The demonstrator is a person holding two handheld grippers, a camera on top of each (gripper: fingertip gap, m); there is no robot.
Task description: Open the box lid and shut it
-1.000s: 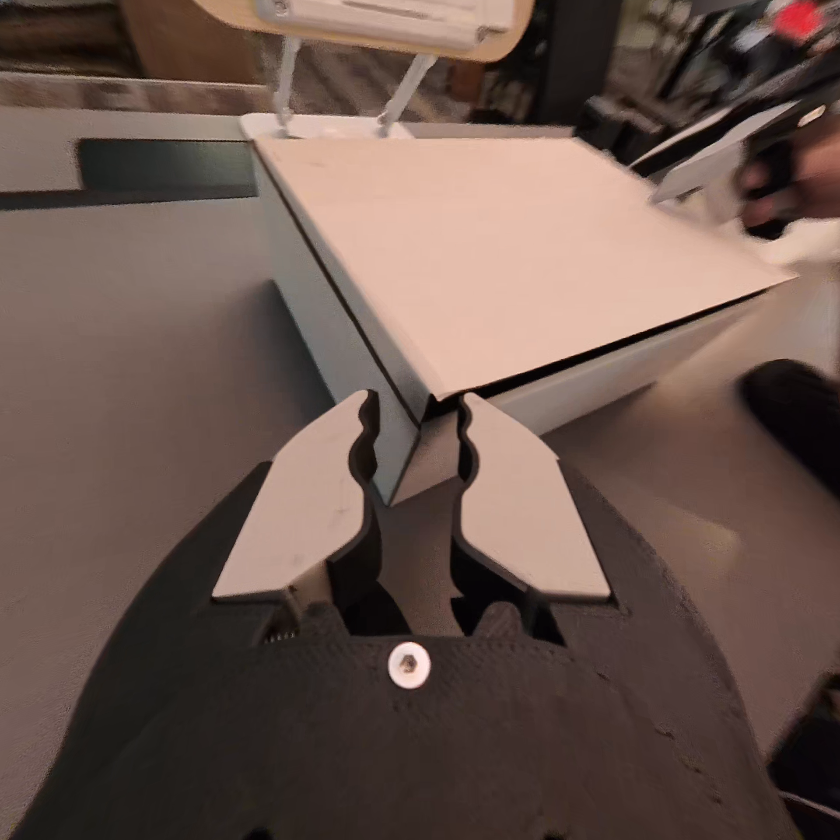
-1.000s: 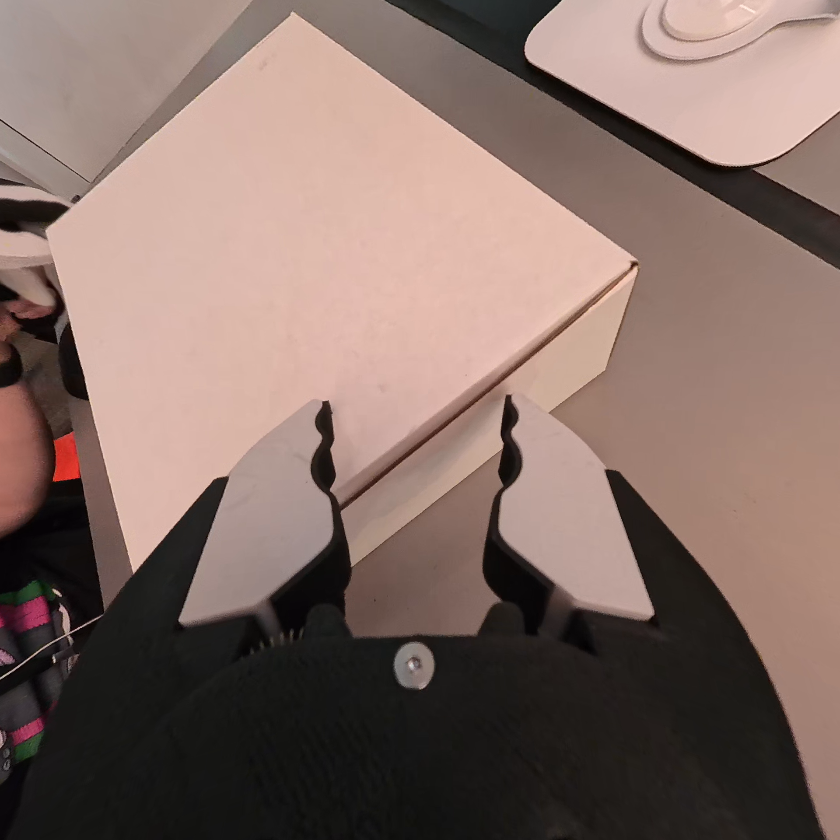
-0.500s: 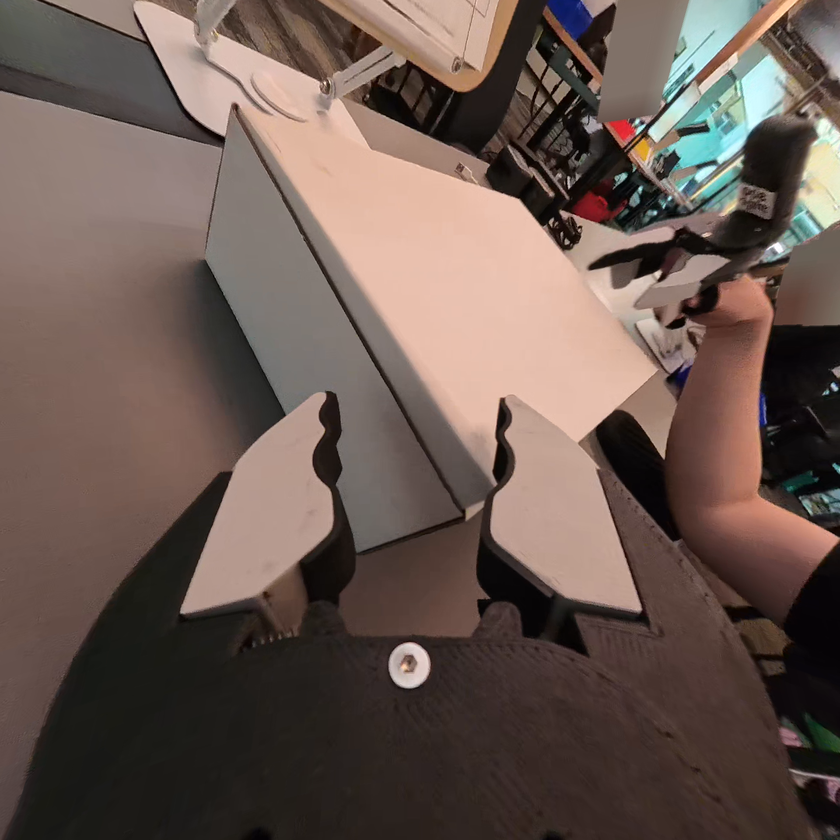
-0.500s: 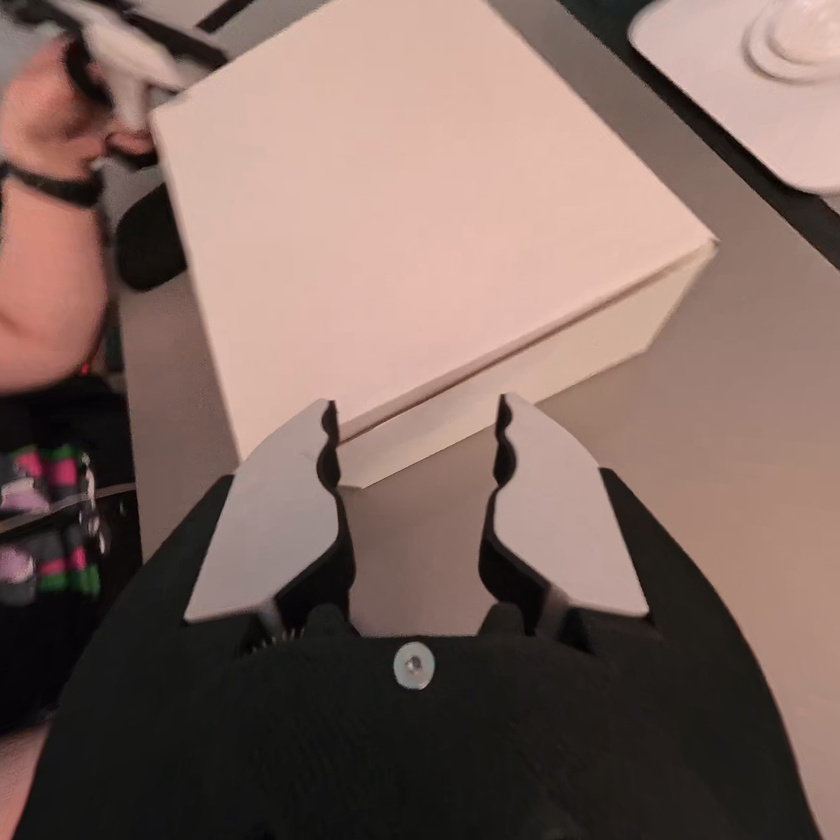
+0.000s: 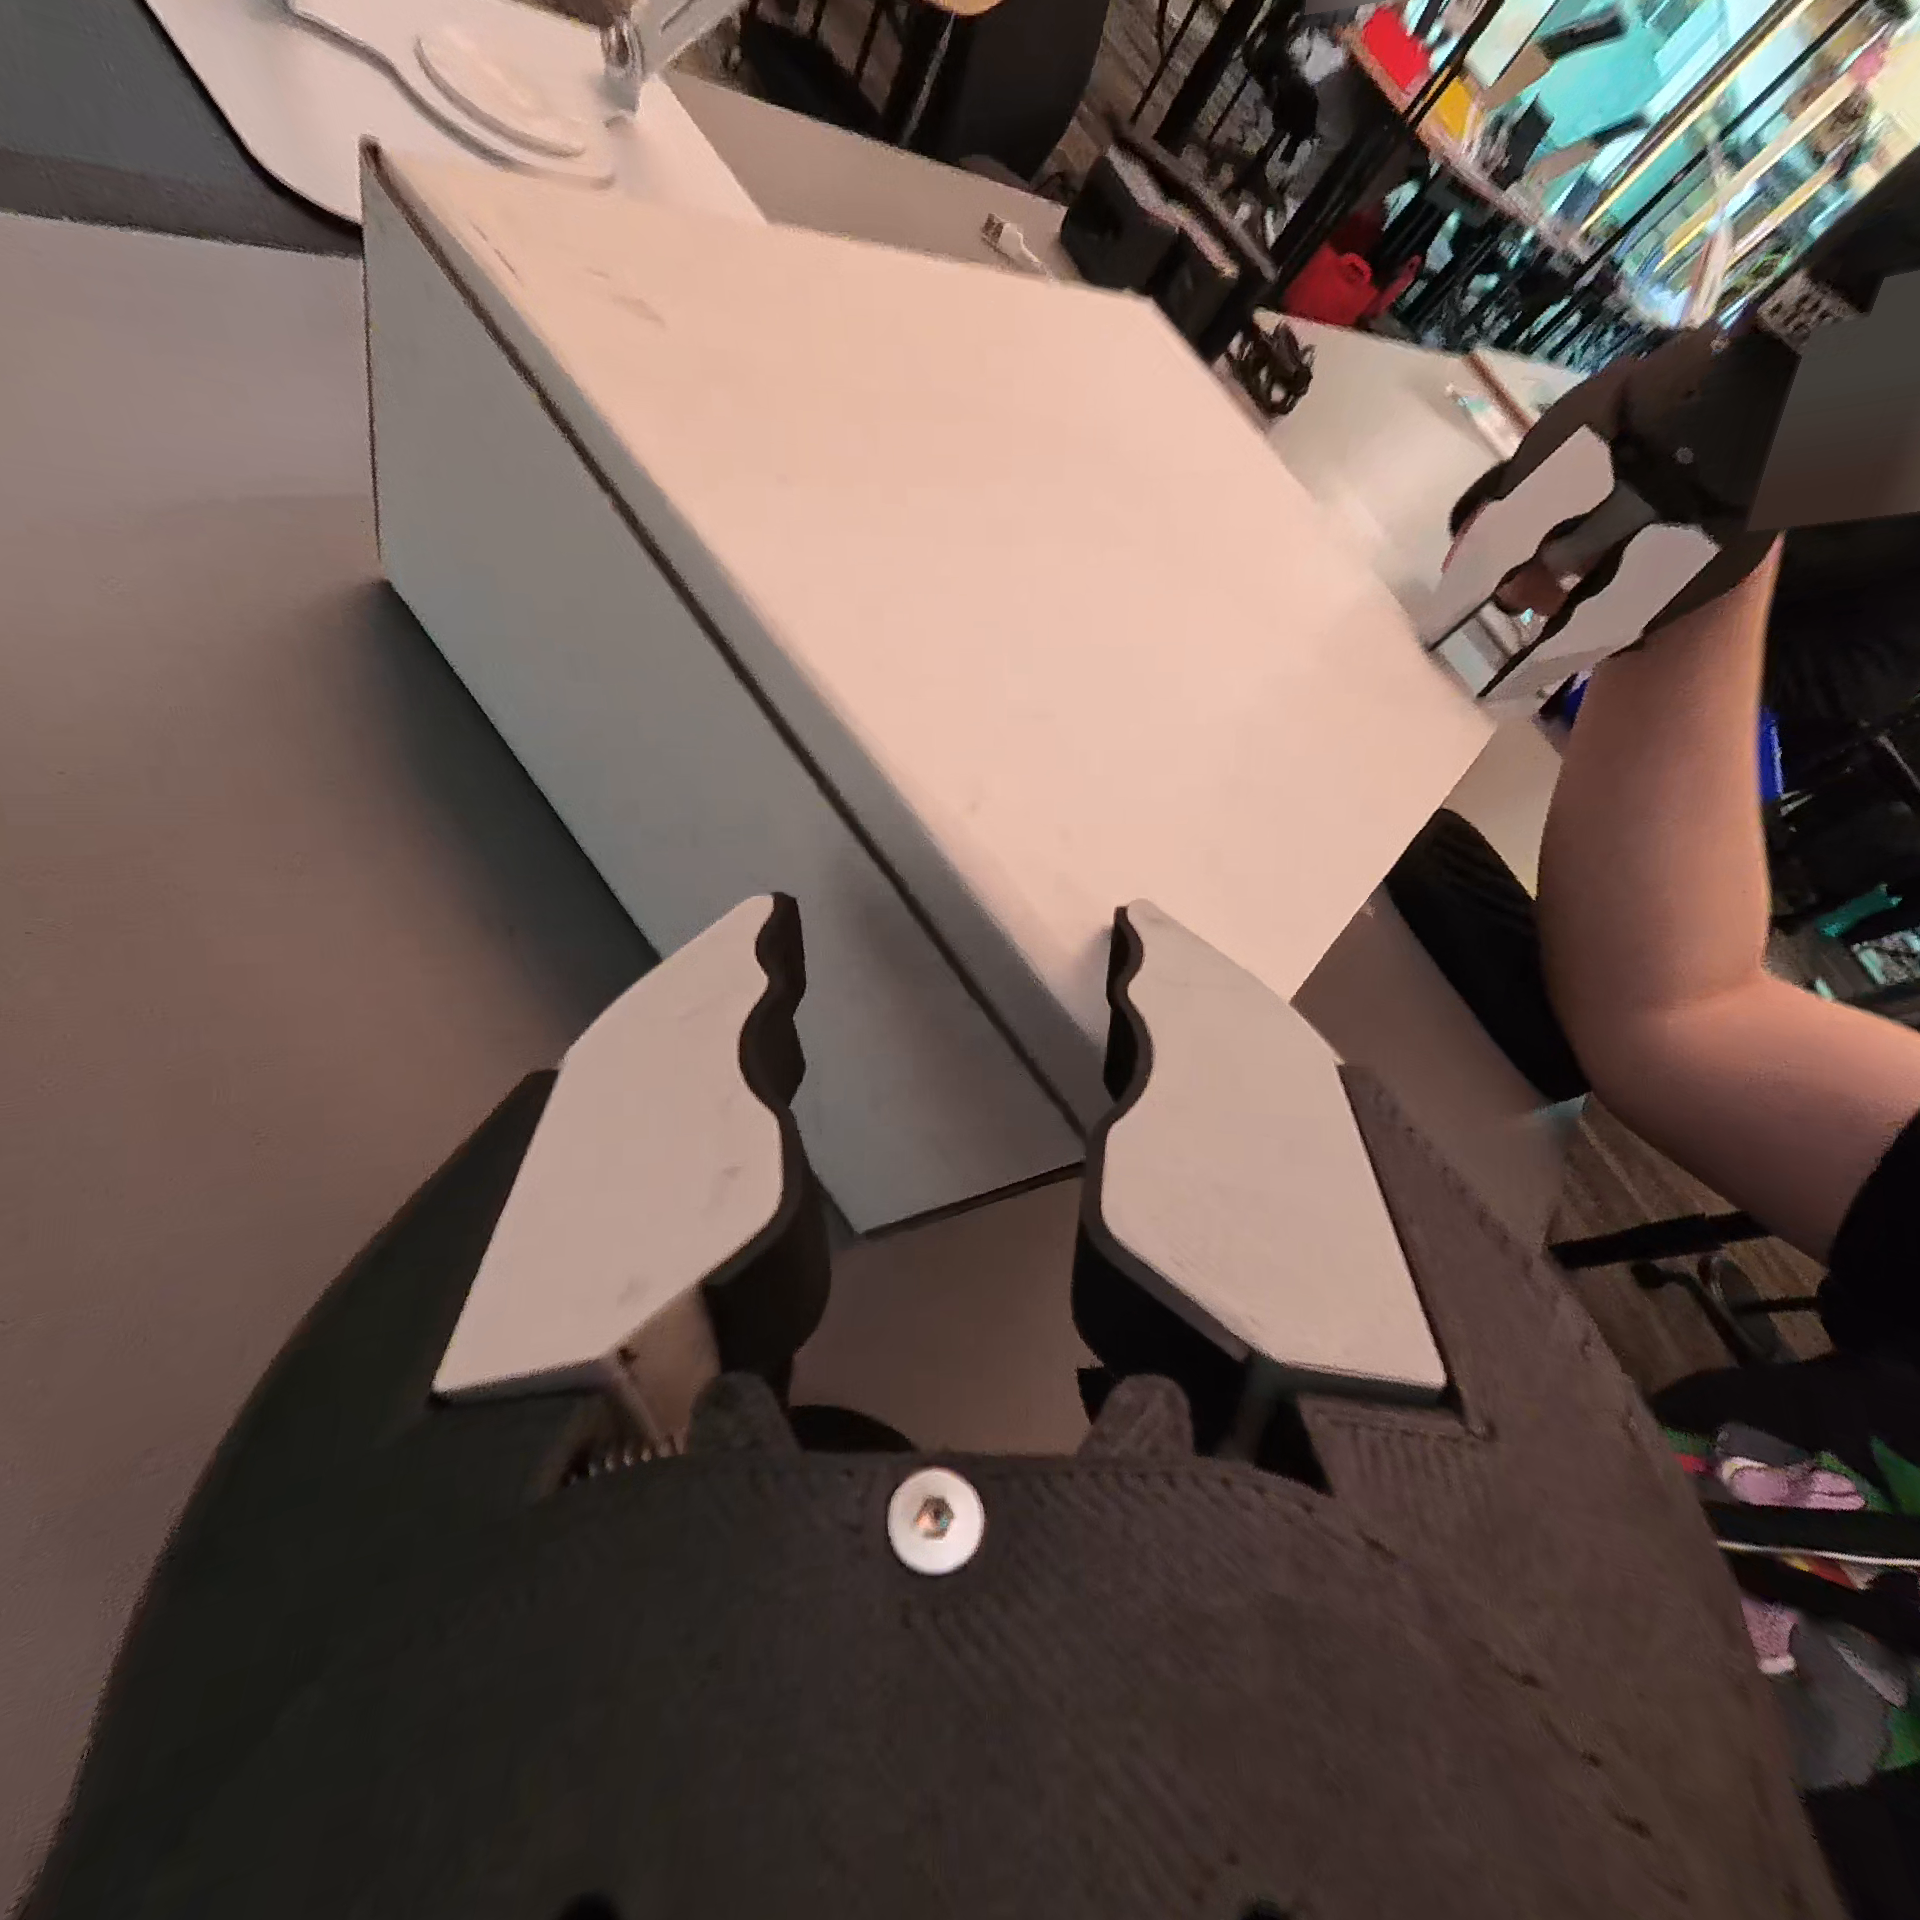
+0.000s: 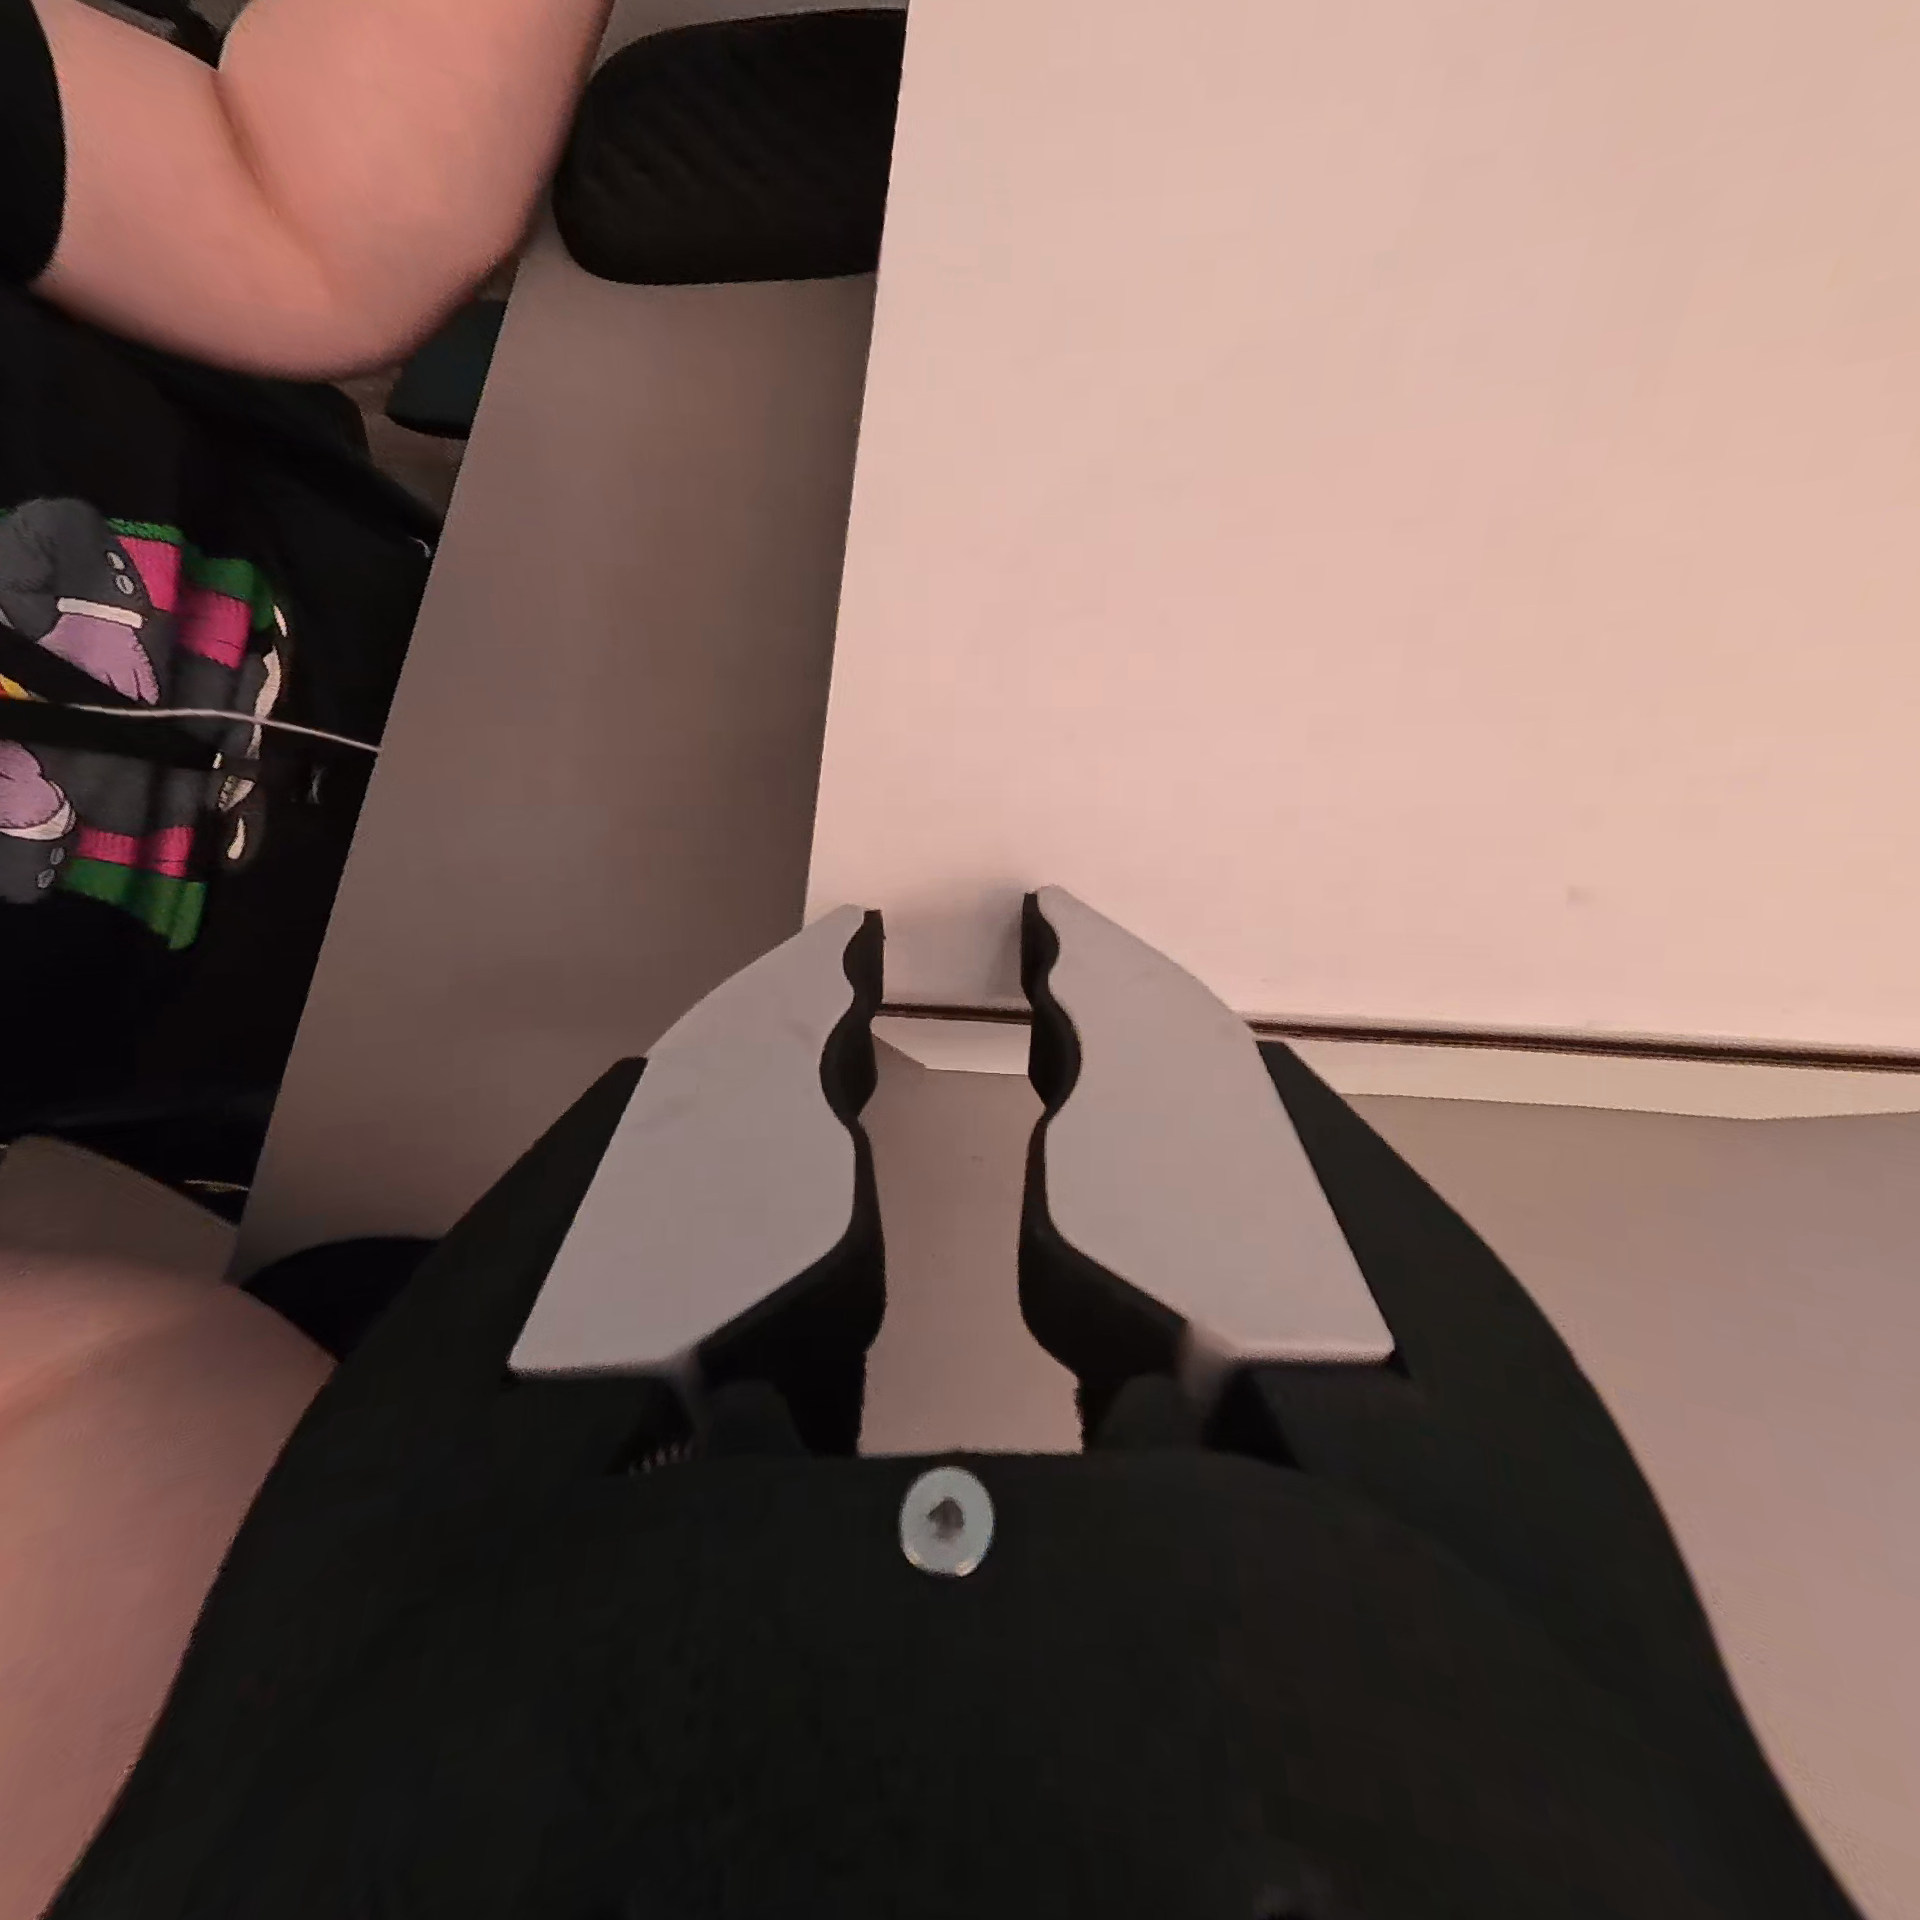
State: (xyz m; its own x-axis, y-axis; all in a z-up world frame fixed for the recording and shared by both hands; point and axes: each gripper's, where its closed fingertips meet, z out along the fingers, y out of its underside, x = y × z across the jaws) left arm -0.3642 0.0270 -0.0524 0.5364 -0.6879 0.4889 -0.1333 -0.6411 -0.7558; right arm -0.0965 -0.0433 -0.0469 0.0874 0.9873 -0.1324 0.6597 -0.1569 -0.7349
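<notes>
The white cardboard box (image 5: pixel 935 520) lies on the grey table (image 5: pixel 187 727) with its lid down flat; a thin dark seam runs along its side. My left gripper (image 5: pixel 951 935) is open and empty, with its fingers on either side of the box's near corner. My right gripper (image 6: pixel 953 914) is open with a narrow gap and empty, over the lid's front edge near a corner of the box (image 6: pixel 1351 520). In the left wrist view the right gripper (image 5: pixel 1590 561) hangs in the air past the box's far corner.
A white stand base (image 5: pixel 343 94) sits on the table behind the box. The person's bare arm (image 5: pixel 1714 883) reaches in from the right. A black chair armrest (image 6: pixel 727 156) is past the table edge (image 6: pixel 416 727). Shelves and furniture stand in the background.
The left gripper opened and drew back from the box corner; the slightly raised lid now lies flat. The right gripper narrowed its gap and moved toward the lid's front corner.
</notes>
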